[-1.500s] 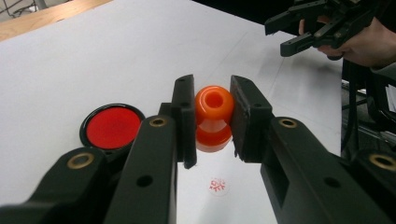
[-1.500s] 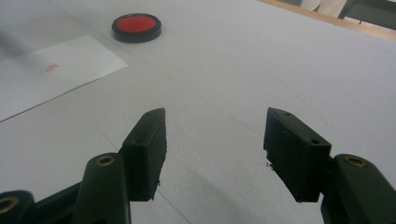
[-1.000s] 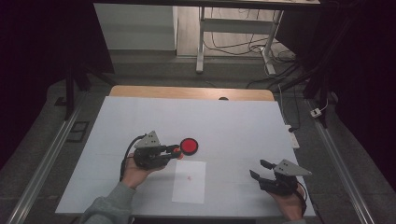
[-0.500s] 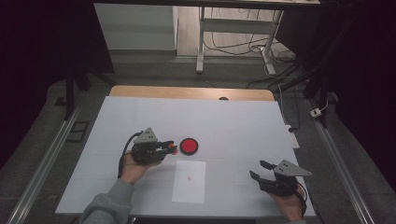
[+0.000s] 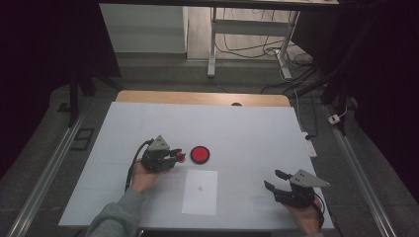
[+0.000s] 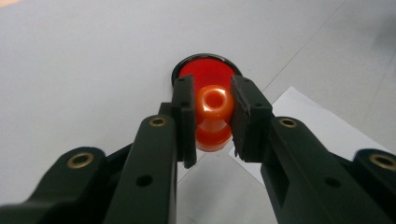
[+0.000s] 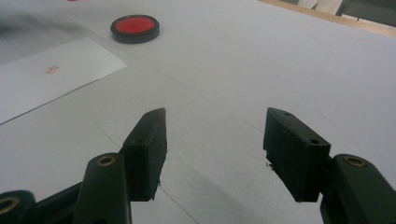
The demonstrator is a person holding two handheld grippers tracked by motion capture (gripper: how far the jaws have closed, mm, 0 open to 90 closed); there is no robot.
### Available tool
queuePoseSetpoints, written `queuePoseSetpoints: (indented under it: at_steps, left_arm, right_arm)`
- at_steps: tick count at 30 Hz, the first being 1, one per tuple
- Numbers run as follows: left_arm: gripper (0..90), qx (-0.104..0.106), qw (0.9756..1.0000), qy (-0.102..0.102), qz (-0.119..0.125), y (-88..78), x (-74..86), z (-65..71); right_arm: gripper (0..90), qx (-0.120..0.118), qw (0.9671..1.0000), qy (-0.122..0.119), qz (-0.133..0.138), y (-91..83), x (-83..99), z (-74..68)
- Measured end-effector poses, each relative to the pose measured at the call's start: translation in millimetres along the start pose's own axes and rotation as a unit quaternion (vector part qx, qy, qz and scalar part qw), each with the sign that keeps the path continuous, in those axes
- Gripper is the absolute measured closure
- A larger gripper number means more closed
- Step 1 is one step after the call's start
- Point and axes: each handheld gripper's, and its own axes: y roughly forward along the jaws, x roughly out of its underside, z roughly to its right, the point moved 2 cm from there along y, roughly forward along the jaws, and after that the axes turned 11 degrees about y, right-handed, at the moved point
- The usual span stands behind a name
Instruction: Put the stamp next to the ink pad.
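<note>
orange stamp [image 6: 213, 112] clamped in left tool [image 6: 212, 119], beside red pad [image 5: 200, 154]

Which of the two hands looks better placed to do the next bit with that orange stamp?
Probably the left. The left gripper is shut on the orange stamp, right beside the red ink pad and the white paper. The right gripper rests open and empty, farther off.

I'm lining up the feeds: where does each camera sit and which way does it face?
High view: above the near edge, looking forward and down at the table; both forearms and claws.
Left gripper view: rides the left claw, shut on an orange stamp.
Right gripper view: along the right claw, open.
All share the red pad and paper.
</note>
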Motion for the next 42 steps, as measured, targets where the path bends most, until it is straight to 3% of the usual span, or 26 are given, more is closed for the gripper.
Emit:
queuePoseSetpoints:
  at_steps: [7,26,38,39,42]
  left_arm:
    - [72.0,-0.003,0.9998,-0.008,-0.018,10.5,7.4,-4.3]
    - [71.5,-0.001,0.9984,0.000,-0.056,22.2,17.6,-3.9]
    - [70.3,0.009,0.9985,-0.004,-0.054,22.8,20.2,-4.2]
    - [68.9,0.010,0.9985,-0.003,-0.054,22.9,20.0,-3.8]
    - [53.2,0.003,0.9989,-0.001,-0.047,22.8,17.5,-2.1]
  right_arm:
    - [38.8,0.000,1.0000,0.001,-0.001,0.6,0.5,0.8]
    - [38.8,-0.001,1.0000,-0.001,-0.009,2.8,2.1,-1.3]
    - [38.8,-0.001,0.9999,0.001,-0.011,2.7,2.6,-1.0]
    - [38.8,-0.001,0.9999,0.001,-0.011,2.6,2.6,-1.1]
    - [38.8,0.001,0.9999,0.001,-0.010,2.2,2.5,-0.9]
